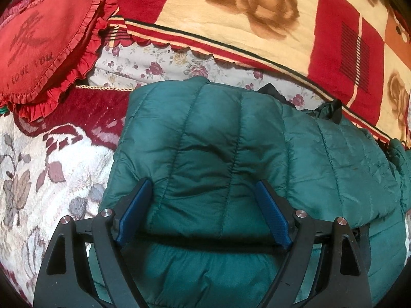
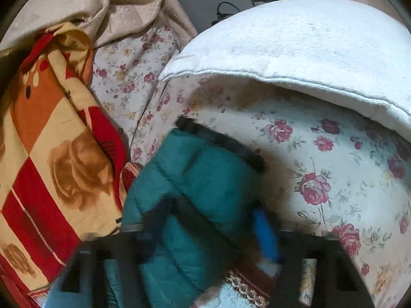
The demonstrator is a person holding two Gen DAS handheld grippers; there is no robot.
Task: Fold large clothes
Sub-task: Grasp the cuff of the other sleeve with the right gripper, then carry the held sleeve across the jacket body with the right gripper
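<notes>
A dark green quilted puffer jacket [image 1: 231, 133] lies on the bed in the left wrist view, folded over with a black trim piece at its far edge. My left gripper [image 1: 203, 187] is open, its blue pads [image 1: 138, 205] wide apart above the jacket's near part, holding nothing. In the right wrist view the same jacket [image 2: 200, 177] shows as a blurred green bundle with a black edge [image 2: 221, 138]. My right gripper [image 2: 213, 220] is open, its blue pad [image 2: 265, 233] beside the jacket fold, fingers straddling the cloth.
A red heart-shaped frilled cushion [image 1: 43, 41] lies far left. A red and cream rose blanket [image 1: 257, 12] lies beyond the jacket, also at the left of the right wrist view [image 2: 59, 154]. A floral sheet [image 2: 321, 179] and a white pillow [image 2: 308, 46] lie to the right.
</notes>
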